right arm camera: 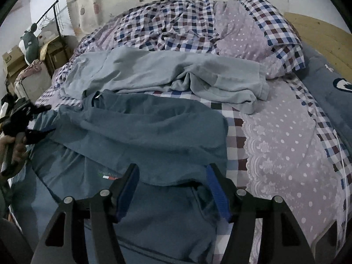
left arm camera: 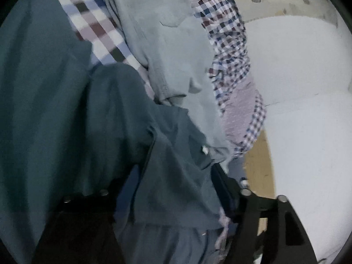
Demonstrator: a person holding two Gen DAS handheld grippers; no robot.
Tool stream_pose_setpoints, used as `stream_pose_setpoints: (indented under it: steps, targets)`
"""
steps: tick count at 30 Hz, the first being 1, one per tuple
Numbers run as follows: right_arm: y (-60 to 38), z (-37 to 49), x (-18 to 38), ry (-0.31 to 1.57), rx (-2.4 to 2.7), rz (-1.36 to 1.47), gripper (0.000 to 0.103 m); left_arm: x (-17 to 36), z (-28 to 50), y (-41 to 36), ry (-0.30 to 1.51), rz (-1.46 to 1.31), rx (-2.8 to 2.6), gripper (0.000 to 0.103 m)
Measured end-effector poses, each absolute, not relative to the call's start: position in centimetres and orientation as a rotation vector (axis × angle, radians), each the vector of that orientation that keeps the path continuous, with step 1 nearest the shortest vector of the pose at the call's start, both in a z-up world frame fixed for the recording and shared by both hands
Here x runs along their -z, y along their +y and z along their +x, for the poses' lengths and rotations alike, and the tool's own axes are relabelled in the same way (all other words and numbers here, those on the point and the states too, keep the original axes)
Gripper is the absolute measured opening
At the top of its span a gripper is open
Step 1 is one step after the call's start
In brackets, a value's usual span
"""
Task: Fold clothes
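Note:
A dark blue shirt (right arm camera: 143, 132) lies on the bed with its upper part folded down over the lower part. My right gripper (right arm camera: 173, 176) hovers open just above the fold's front edge, its blue pads clear of the cloth. At the shirt's left edge, a hand holds my left gripper (right arm camera: 47, 118) with its fingers apart. In the left wrist view the same shirt (left arm camera: 55, 110) fills the foreground and a flap of it lies loose between the wide jaws of the left gripper (left arm camera: 173, 169). The cloth partly hides the left finger.
A light grey garment (right arm camera: 154, 70) lies crumpled behind the shirt. A checked duvet (right arm camera: 176, 26) is bunched at the back on the lilac dotted sheet (right arm camera: 281, 132). A blue pillow (right arm camera: 325, 88) and a wooden headboard (right arm camera: 319, 33) are at the right. Cardboard boxes (right arm camera: 13, 59) stand at the left.

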State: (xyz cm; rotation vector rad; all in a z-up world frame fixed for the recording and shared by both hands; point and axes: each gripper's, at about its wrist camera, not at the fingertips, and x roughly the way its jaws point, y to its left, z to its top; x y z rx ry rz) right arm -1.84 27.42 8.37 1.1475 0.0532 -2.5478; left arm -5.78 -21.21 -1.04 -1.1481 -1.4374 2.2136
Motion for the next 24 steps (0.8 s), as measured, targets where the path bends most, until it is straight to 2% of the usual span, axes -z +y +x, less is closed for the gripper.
stream_pose_setpoints:
  steps: [6,11,19,21,24]
  targets:
    - [28.1,-1.8,-8.9,0.022,2.597,1.128,0.067,0.0,-2.5,-19.3,-1.337,-1.222,-2.274,0.075]
    - [29.9,-2.0,-9.1,-0.064,2.646,1.136,0.067,0.5,-2.9,-17.3,-1.267,-1.412,-2.313,0.074]
    - [30.7,-1.9,-8.9,-0.070,2.671,1.144,0.067,0.6,-4.5,-16.3,-1.242,-1.398,-2.332,0.074]
    - [31.0,-1.9,-8.8,-0.068,2.679,1.150,0.067,0.6,-4.4,-16.4,-1.264,-1.372,-2.337,0.072]
    - [31.7,-2.0,-8.6,-0.080,2.700,1.164,0.067,0.6,-4.4,-16.4,-1.272,-1.348,-2.341,0.061]
